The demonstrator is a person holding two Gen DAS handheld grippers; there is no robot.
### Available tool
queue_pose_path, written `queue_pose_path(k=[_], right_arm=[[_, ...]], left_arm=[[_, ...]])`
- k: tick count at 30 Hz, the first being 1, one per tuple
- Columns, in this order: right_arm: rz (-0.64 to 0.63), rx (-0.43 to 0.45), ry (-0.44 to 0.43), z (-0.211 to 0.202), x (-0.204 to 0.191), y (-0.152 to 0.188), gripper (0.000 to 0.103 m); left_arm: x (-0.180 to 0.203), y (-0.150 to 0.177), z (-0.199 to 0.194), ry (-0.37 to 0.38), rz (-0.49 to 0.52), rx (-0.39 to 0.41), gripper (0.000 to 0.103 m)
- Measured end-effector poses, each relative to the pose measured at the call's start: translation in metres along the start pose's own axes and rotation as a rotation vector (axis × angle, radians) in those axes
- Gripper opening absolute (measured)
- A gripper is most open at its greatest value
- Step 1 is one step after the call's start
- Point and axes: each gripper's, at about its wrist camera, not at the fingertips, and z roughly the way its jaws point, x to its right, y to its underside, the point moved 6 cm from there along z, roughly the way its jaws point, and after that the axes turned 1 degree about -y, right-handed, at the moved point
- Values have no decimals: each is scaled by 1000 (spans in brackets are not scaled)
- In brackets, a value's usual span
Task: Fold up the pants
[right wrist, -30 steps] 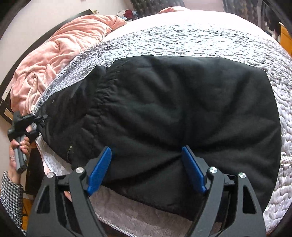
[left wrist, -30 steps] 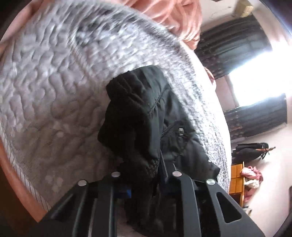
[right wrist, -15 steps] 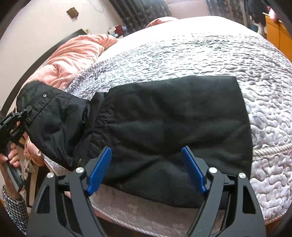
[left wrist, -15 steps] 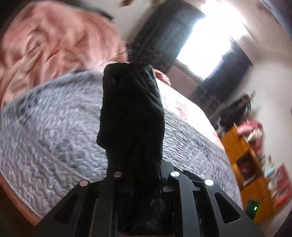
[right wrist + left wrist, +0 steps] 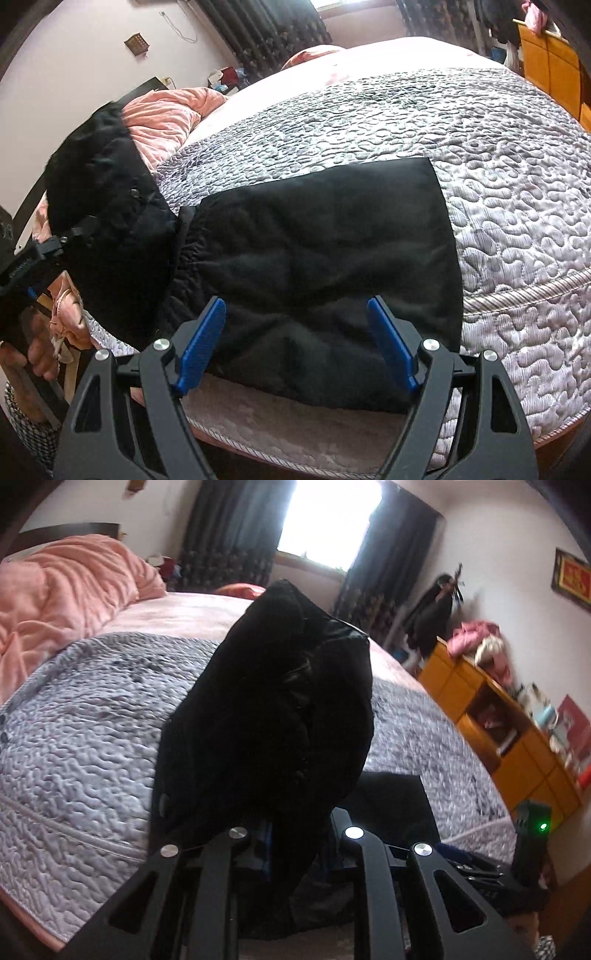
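Observation:
Black pants [image 5: 314,251] lie on the grey quilted bed [image 5: 498,166], their right end flat. My left gripper [image 5: 295,843] is shut on the pants' left end [image 5: 266,709] and holds it lifted above the bed; it also shows at the left of the right wrist view [image 5: 48,247], with the raised cloth [image 5: 107,206] hanging from it. My right gripper [image 5: 295,343] is open and empty, hovering above the near edge of the flat part, its blue pads [image 5: 201,343] spread wide.
A pink duvet [image 5: 55,602] is heaped at the bed's head. An orange shelf unit [image 5: 509,716] with clutter stands along the right wall. Dark curtains [image 5: 229,535] flank a bright window. The mattress front edge [image 5: 295,428] runs under my right gripper.
My left gripper has lifted the pants' end up off the bed and carried it rightward over the flat part. My right gripper has drawn back, so more of the bed shows.

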Motion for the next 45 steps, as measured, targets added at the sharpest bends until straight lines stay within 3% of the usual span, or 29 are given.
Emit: queue_pose_path(k=[11,14,16,17,20,22,23,26,28,31,33,38,39,40,45], right_arm=[[35,-28,-4,10,14,13,79],[49,-38,-4,16,19,17,79],[54,-41,-10,17,21,18,79],[54,-42,-12,17,21,18,79],[51,-35,-9,9,18,14,79],[55,-22,-39,0,14,8,79],[61,-11,-67,-4,11,3,82],[59,12,-154,-12,-10,-16,90],[40,0,-162,-6,-22,-25,90],[-2,-36,-132,12,-39,-37,91],[-13,-65,-125,28,-47,-42,91],[21,-154,-107,67,-52,-40,90],[21,-163,-96,72,-53,-38,80],[21,-175,-86,76,-54,-33,59],[25,-168,-51,81,-54,-25,42]], left_arm=[[52,55,72,-69,200,-152,20],[60,67,83,-78,255,-169,29],[67,74,82,-51,285,-193,45],[69,74,78,-35,288,-202,47],[67,68,47,78,242,-220,52],[52,56,15,164,151,-194,73],[44,51,6,161,129,-172,77],[-5,37,-8,46,56,-116,82],[-46,35,1,-88,-20,-147,82],[-83,42,17,-136,-139,-198,82],[-96,49,23,-129,-193,-210,82],[-97,57,40,-138,-198,-238,82],[-98,59,43,-143,-188,-249,82],[-98,62,45,-146,-182,-256,83],[-108,71,43,-145,-193,-262,90]])
